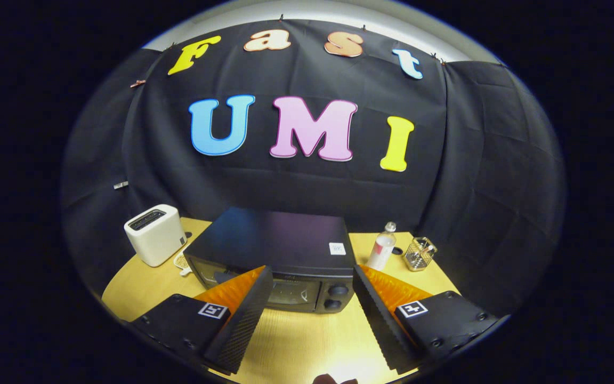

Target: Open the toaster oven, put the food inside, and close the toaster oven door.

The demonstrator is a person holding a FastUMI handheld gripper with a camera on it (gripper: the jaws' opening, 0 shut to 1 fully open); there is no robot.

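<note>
A black toaster oven [280, 248] stands on the light wooden table [296, 341], its glass door shut and two knobs [336, 297] at the door's right. My gripper [312, 282] hovers above the table in front of the oven, open, with nothing between its fingers. The oven's front sits just ahead of the fingertips, and the left finger [243, 314] covers part of the door. A pale item [182, 262], partly hidden, lies on the table at the oven's left corner; I cannot tell what it is.
A white slot toaster [155, 233] stands left of the oven. To the oven's right are a clear bottle with a white label [382, 248] and a wire mesh cup [419, 253]. The black cloth wall hangs close behind everything.
</note>
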